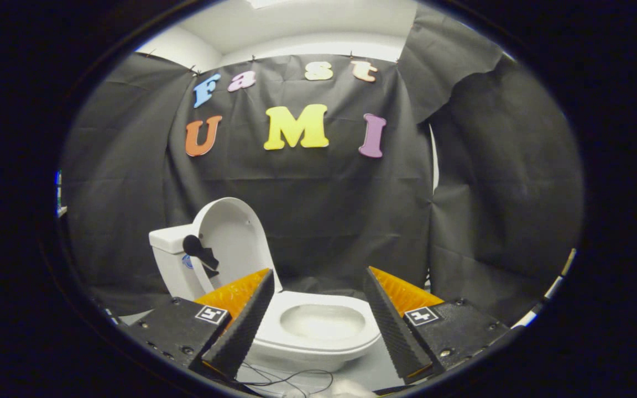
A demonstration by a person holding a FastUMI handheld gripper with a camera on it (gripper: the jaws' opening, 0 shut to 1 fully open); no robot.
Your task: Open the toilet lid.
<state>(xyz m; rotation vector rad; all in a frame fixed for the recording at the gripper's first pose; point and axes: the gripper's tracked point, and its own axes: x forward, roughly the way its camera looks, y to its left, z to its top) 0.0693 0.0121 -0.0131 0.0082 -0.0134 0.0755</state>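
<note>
A white toilet [318,331] stands just ahead of the gripper [318,276], its bowl showing between the two spread fingers, which hold nothing. The toilet lid [235,237] stands upright, raised against the tank [172,260], beyond the left finger.

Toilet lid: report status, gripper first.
Gripper open, holding nothing, fingers spread either side of the bowl. Toilet lid up, standing against the tank. Thin cable on the floor just below the fingers.
</note>
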